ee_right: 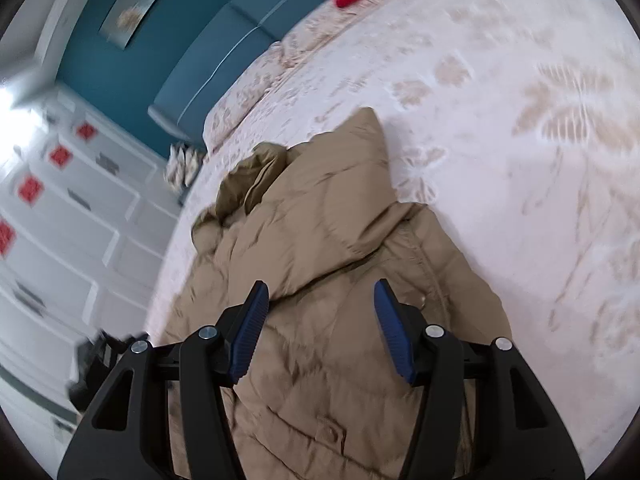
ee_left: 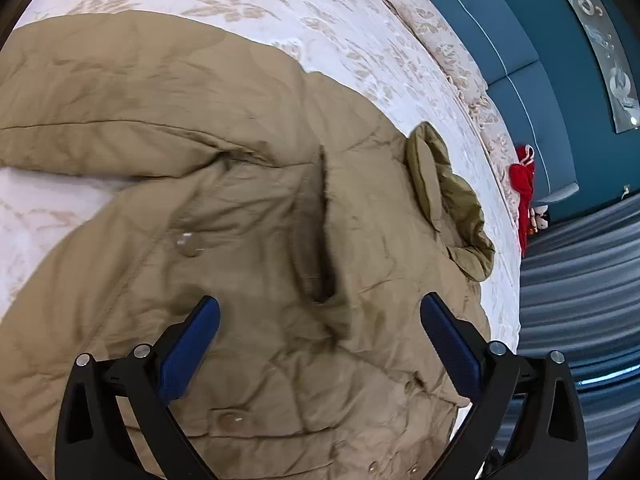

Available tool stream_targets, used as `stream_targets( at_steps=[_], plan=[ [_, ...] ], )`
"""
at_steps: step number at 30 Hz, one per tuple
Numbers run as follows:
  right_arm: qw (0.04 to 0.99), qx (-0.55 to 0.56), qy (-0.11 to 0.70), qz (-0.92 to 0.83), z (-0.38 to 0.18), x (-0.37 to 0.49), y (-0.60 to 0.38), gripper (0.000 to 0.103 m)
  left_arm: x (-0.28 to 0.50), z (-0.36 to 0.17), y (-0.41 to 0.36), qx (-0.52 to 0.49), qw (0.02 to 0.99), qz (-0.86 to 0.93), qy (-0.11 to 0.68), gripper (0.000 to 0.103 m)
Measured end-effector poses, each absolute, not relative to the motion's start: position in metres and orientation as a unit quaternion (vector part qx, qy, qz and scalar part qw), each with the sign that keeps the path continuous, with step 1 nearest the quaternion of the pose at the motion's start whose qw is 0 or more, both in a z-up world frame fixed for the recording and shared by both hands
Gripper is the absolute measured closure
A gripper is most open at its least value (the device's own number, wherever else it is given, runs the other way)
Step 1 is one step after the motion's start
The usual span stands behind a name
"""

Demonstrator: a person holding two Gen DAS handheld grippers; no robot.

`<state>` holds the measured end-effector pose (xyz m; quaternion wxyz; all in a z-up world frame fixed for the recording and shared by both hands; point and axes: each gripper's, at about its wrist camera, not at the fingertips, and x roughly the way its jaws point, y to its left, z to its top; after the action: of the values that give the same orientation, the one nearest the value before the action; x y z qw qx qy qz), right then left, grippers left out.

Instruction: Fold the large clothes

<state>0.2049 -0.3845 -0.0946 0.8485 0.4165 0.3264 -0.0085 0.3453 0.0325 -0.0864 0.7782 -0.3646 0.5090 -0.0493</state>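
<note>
Bed [ee_left: 328,32]: lying under everything, its white cover with a beige leaf print filling most of both views; a blue headboard [ee_left: 500,28] is standing at its far end.

Coat [ee_left: 240,208]: a large tan padded coat, lying spread on the bed and taking up the near part of each view. In the left wrist view one sleeve [ee_left: 100,136] is stretching away to the left, and the olive-lined hood [ee_left: 448,196] is bunching at the right edge of the body. In the right wrist view a part of the coat is lying folded over the body, its corner pointing to the far side. Snaps are showing along the front [ee_left: 188,242].

Red cloth [ee_left: 522,184]: lying at the far edge of the bed, well apart from the coat.

Left gripper [ee_left: 320,320]: hovering over the coat's front, jaws spread wide and gripping nothing.

Right gripper [ee_right: 320,300]: hovering over the coat near the turned-over part, jaws likewise released and empty.

Progress, as a judgement: the folding is looking early. One part seems to be turned in already, but the left sleeve is lying out, the hood is loose, and the body is not yet being halved; most of the work appears to be remaining.
</note>
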Motion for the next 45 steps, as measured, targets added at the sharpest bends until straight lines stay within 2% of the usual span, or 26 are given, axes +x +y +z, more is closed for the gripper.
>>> stream_targets(
  at_steps=[1, 2, 3, 5, 7, 12, 13, 14, 18, 22, 25, 30, 32, 35, 40, 45],
  plan=[
    [0.841, 0.433, 0.324, -0.007, -0.1, 0.208, -0.39, 0.049, 0.348, -0.087, 0.03, -0.361, 0.778, -0.053, 0.511, 0.018],
    [0.835, 0.445, 0.322, -0.008, -0.105, 0.211, -0.393, 0.049, 0.352, -0.088, 0.026, -0.356, 0.777, -0.058, 0.516, 0.034],
    [0.832, 0.454, 0.32, -0.006, -0.107, 0.212, -0.394, 0.049, 0.356, -0.09, 0.023, -0.351, 0.776, -0.063, 0.521, 0.044],
    [0.819, 0.48, 0.313, -0.004, -0.116, 0.221, -0.399, 0.053, 0.363, -0.094, 0.017, -0.346, 0.768, -0.081, 0.533, 0.091],
    [0.804, 0.51, 0.305, -0.005, -0.121, 0.234, -0.406, 0.058, 0.367, -0.091, 0.019, -0.347, 0.773, -0.084, 0.525, 0.098],
    [0.781, 0.557, 0.283, -0.011, -0.129, 0.257, -0.423, 0.065, 0.369, -0.063, 0.027, -0.333, 0.805, -0.103, 0.48, 0.1],
    [0.774, 0.57, 0.276, -0.01, -0.13, 0.26, -0.426, 0.084, 0.369, -0.057, 0.027, -0.33, 0.81, -0.109, 0.473, 0.101],
    [0.773, 0.574, 0.27, -0.011, -0.128, 0.262, -0.428, 0.099, 0.368, -0.051, 0.028, -0.323, 0.816, -0.114, 0.465, 0.101],
    [0.821, 0.533, 0.203, -0.006, -0.092, 0.245, -0.43, 0.102, 0.358, -0.05, 0.026, -0.27, 0.846, -0.116, 0.445, 0.1],
    [0.85, 0.427, 0.3, -0.072, -0.104, 0.257, -0.416, 0.102, 0.358, -0.11, 0.015, -0.219, 0.836, -0.091, 0.495, 0.099],
    [0.849, 0.401, 0.333, -0.083, -0.116, 0.26, -0.414, 0.103, 0.353, -0.121, 0.021, -0.239, 0.839, -0.1, 0.478, 0.097],
    [0.855, 0.333, 0.384, -0.103, -0.122, 0.274, -0.404, 0.102, 0.348, -0.127, 0.014, -0.195, 0.859, -0.09, 0.465, 0.093],
    [0.858, 0.313, 0.391, -0.111, -0.118, 0.269, -0.4, 0.097, 0.344, -0.127, 0.009, -0.178, 0.869, -0.085, 0.454, 0.092],
    [0.871, 0.295, 0.373, -0.119, -0.1, 0.248, -0.391, 0.095, 0.339, -0.128, 0.002, -0.156, 0.883, -0.075, 0.436, 0.092],
    [0.887, 0.313, 0.327, -0.089, -0.061, 0.215, -0.369, 0.096, 0.336, -0.13, 0.001, -0.152, 0.89, -0.073, 0.423, 0.092],
    [0.908, 0.206, 0.365, 0.022, -0.038, 0.254, -0.268, 0.096, 0.336, -0.13, -0.001, -0.157, 0.891, -0.074, 0.419, 0.092]
  ],
)
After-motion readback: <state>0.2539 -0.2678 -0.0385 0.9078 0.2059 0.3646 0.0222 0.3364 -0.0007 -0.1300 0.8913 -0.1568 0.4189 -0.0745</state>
